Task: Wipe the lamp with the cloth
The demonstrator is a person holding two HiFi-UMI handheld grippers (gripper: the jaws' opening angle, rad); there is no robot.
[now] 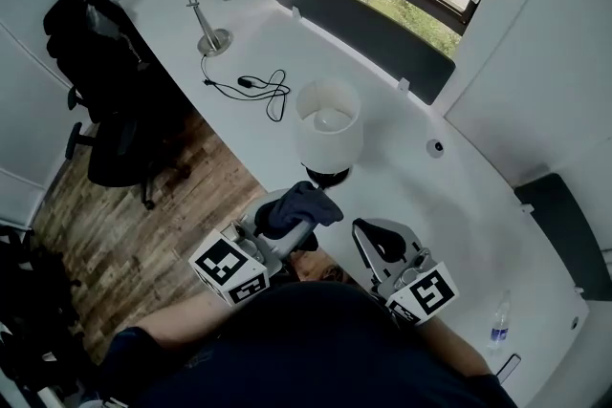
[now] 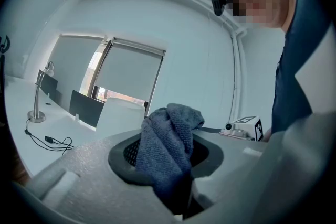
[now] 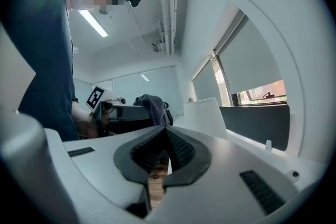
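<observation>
The left gripper point(image 1: 304, 223) is clamped on the dark blue cloth point(image 1: 300, 204), which bunches up above the jaws. The cloth sits just beside the dark base of the lamp point(image 1: 328, 124), a white-shaded lamp standing upright near the front edge of the desk point(image 1: 430, 196); contact cannot be confirmed. Present the loose fold, not the jaw tips, to the shade. Apply light pressure, since the lamp is likely to tip or slide. The right gripper point(image 1: 375, 242) is pressed closed on nothing, near the base. It is probably best used to steady the lamp.
</observation>
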